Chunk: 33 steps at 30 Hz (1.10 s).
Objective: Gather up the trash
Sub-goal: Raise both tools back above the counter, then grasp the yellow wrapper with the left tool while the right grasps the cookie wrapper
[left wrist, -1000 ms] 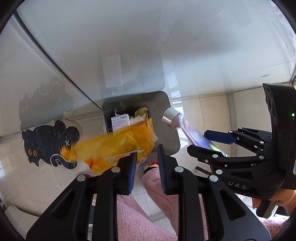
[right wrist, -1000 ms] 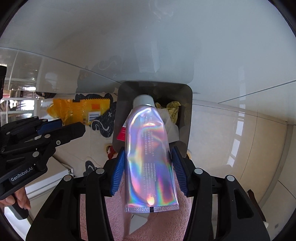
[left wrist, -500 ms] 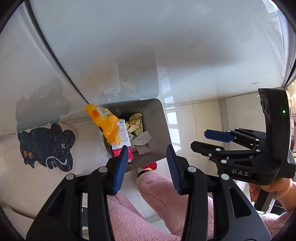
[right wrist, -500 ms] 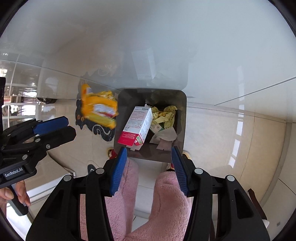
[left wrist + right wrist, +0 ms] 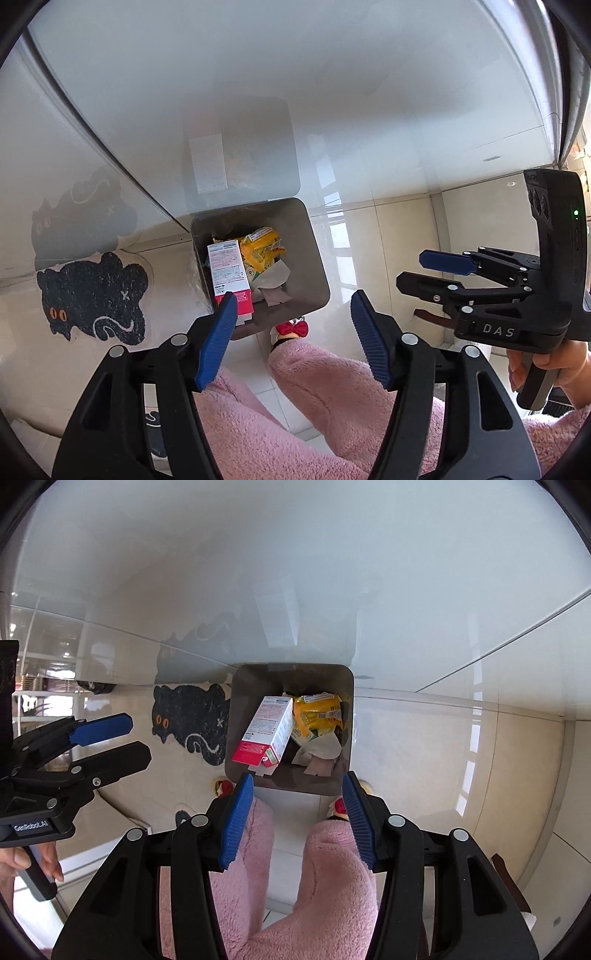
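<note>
A grey metal trash bin stands on the floor under a glass table edge. Inside lie a white and pink carton, a yellow snack wrapper and crumpled tissue. My left gripper is open and empty, held above the bin's near rim. My right gripper is open and empty, also above the near rim. Each gripper shows in the other's view, the right one and the left one. The holographic tube is not visible.
A black cat-shaped mat lies on the tiled floor left of the bin. The person's pink fleece legs and slippers are just below the bin. A glass tabletop spans the upper view.
The right gripper let go of the holographic tube and the left let go of the yellow wrapper. The wrapper fell into the bin. Both grippers opened wider.
</note>
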Tool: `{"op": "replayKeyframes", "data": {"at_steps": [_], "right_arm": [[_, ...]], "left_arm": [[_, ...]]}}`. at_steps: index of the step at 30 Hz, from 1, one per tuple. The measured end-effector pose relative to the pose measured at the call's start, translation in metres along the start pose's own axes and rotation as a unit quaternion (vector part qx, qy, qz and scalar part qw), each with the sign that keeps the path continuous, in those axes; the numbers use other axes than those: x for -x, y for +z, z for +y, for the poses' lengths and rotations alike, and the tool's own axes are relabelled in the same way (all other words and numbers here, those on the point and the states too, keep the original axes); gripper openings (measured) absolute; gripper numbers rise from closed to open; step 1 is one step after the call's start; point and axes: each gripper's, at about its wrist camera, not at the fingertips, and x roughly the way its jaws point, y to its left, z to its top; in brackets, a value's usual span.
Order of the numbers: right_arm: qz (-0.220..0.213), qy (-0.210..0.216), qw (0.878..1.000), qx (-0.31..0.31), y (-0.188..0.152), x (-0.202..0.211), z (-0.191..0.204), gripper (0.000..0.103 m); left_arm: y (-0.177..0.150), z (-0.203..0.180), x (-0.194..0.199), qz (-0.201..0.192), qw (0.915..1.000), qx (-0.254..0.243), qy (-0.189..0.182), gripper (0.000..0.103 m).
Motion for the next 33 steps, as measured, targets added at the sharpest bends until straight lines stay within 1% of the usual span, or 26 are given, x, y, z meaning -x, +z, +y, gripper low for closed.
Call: {"op": "replayKeyframes", "data": {"at_steps": [1,3,4,5,8,10,11,13,16,17,19,22,24,26,27,29,33], "right_arm": [[-0.007,0.003,1.000,0.004,-0.002,0.010,0.000,0.054],[-0.026,0.008,0.999,0.018,-0.007,0.036,0.003,0.071],[-0.039,0.009,0.999,0.026,-0.009,0.051,0.004,0.074],[-0.053,0.010,0.998,0.037,-0.013,0.067,0.005,0.081],[-0.095,-0.003,0.993,0.066,-0.024,0.117,0.006,0.085],[-0.128,-0.003,0.990,0.067,-0.029,0.152,0.002,0.089],[-0.148,0.002,0.987,0.065,-0.032,0.171,-0.001,0.090],[-0.191,0.004,0.980,0.057,-0.034,0.208,-0.009,0.090],[-0.252,0.007,0.967,0.038,-0.030,0.258,-0.023,0.095],[-0.271,0.011,0.962,0.029,-0.027,0.272,-0.028,0.100],[-0.306,0.025,0.952,0.013,-0.018,0.296,-0.038,0.100],[-0.332,0.033,0.943,-0.007,0.005,0.317,-0.052,0.100],[-0.344,0.036,0.938,-0.015,0.025,0.327,-0.061,0.100],[-0.349,0.029,0.936,-0.023,0.046,0.331,-0.070,0.100],[-0.350,0.029,0.936,-0.027,0.057,0.332,-0.074,0.099],[-0.353,0.028,0.935,-0.033,0.076,0.334,-0.078,0.097],[-0.341,0.035,0.938,-0.043,0.119,0.326,-0.085,0.093]], "left_arm": [[-0.002,-0.003,0.008,-0.005,1.0000,-0.002,0.004,0.064],[-0.007,-0.010,0.026,-0.017,0.9998,-0.006,0.009,0.069],[-0.010,-0.014,0.037,-0.025,0.9996,-0.007,0.010,0.073],[-0.013,-0.016,0.047,-0.032,0.9994,-0.006,0.008,0.077],[-0.023,-0.027,0.079,-0.056,0.9984,0.000,0.002,0.083],[-0.027,-0.034,0.102,-0.076,0.9970,0.006,-0.009,0.087],[-0.029,-0.039,0.115,-0.089,0.9959,0.006,-0.014,0.090],[-0.028,-0.051,0.137,-0.115,0.9933,0.001,-0.017,0.091],[-0.018,-0.070,0.170,-0.158,0.9872,-0.016,-0.016,0.093],[-0.013,-0.076,0.182,-0.175,0.9841,-0.024,-0.016,0.095],[-0.001,-0.089,0.206,-0.212,0.9763,-0.041,-0.016,0.095],[0.018,-0.108,0.233,-0.258,0.9637,-0.069,-0.014,0.095],[0.035,-0.117,0.240,-0.276,0.9570,-0.090,-0.001,0.095],[0.054,-0.126,0.244,-0.289,0.9510,-0.109,0.012,0.095],[0.064,-0.129,0.245,-0.292,0.9492,-0.115,0.017,0.095],[0.083,-0.135,0.245,-0.295,0.9468,-0.127,0.016,0.095],[0.118,-0.147,0.242,-0.302,0.9401,-0.156,0.023,0.095]]}}
